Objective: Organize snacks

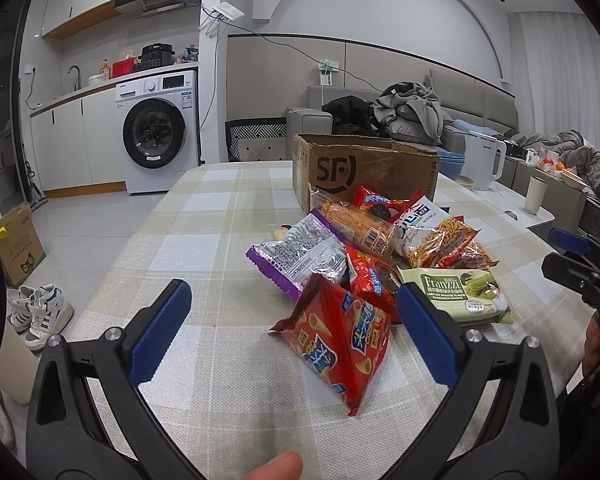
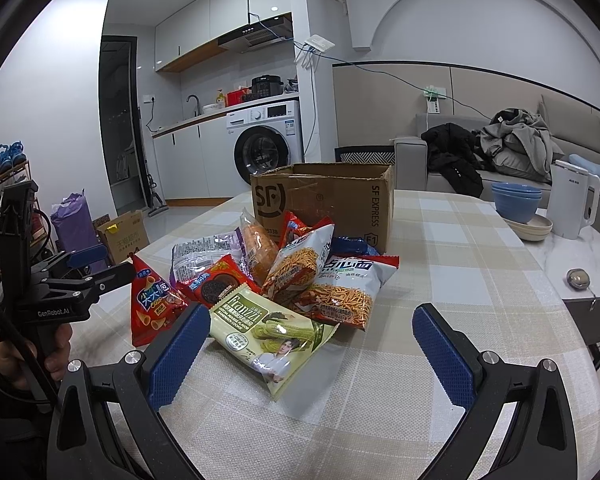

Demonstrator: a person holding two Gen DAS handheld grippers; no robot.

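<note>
1. A fingertip [image 1: 276, 466] shows at the bottom edge of the left wrist view, nearest the lens, just behind the left gripper [image 1: 292, 328].
2. The left gripper's jaws stand wide apart and hold nothing; between them lies a red triangular bag of cone crisps [image 1: 340, 344] on the checked tablecloth [image 1: 204, 240], its long axis running away from the camera and leftward, one corner close to the right blue pad [image 1: 428, 332]. Whether pad and bag touch cannot be told.
3. The right gripper [image 2: 306, 348] is likewise spread wide and empty, its left pad [image 2: 178, 356] just beside the green Franzzi matcha sandwich-cookie pack [image 2: 268, 332], which lies flat with its long axis running diagonally, lettered end toward the snack pile and torn-looking corner toward the camera.
4. Behind the cookie pack, the heap holds two noodle-snack bags [image 2: 340, 292], a red chocolate sandwich-cookie packet [image 2: 216, 284], a purple-edged silver bag [image 2: 204, 252] and a clear-wrapped pack of orange sticks [image 2: 258, 248], overlapping one another.
5. An open SF Express cardboard box [image 2: 324, 204] stands upright just behind the heap, its opening facing up.
6. Blue bowls [image 2: 514, 200] stacked on cream plates and a white kettle [image 2: 572, 204] sit well off to the right; a washing machine [image 1: 160, 132] stands beyond the table.
</note>
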